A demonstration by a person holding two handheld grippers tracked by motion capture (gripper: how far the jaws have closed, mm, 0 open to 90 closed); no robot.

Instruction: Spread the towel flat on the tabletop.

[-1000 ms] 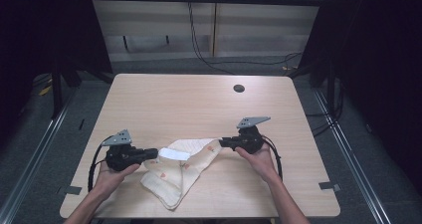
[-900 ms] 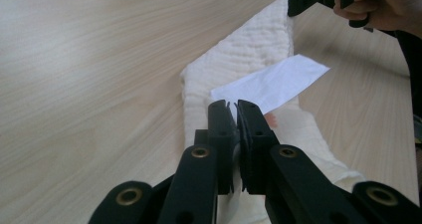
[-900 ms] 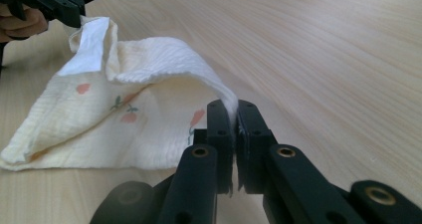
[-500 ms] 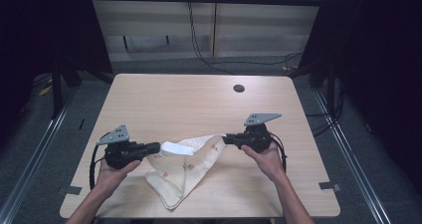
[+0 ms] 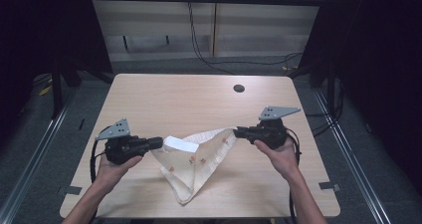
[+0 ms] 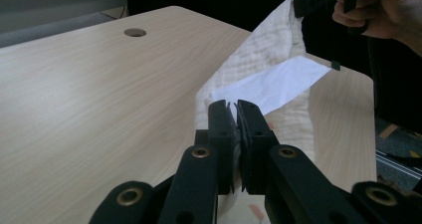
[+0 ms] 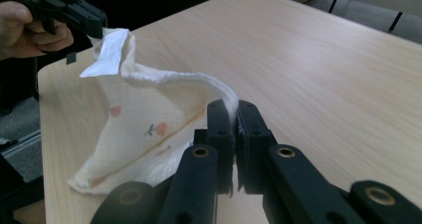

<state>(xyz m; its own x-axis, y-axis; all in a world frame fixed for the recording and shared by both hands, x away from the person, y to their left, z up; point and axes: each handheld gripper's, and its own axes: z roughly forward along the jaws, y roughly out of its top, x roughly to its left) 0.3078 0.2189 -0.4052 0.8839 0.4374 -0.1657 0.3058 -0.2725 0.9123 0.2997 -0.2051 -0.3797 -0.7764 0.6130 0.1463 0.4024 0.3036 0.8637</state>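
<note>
A cream cloth [image 5: 196, 159] with small fruit prints and a white label [image 5: 181, 144] hangs between the two grippers above the wooden table [image 5: 199, 99]. My left gripper [image 5: 160, 143] is shut on the cloth's left corner near the label. My right gripper [image 5: 236, 131] is shut on the opposite corner. The cloth's lower point [image 5: 182, 196] still rests on the table near the front edge. In the left gripper view, the jaws pinch the cloth [image 6: 259, 59] at the left gripper [image 6: 235, 107]. In the right gripper view, the cloth [image 7: 149, 119] runs from the right gripper [image 7: 233, 107] toward the other gripper [image 7: 74, 10].
A round dark grommet hole [image 5: 239, 88] sits at the table's far right. Cables trail from both grippers past the table's sides. Dark floor and metal rails surround the table; a wall with hanging cables stands behind.
Both grippers have risen and moved apart, lifting the cloth's upper edge off the table and stretching it between them. The right hand rose more than the left.
</note>
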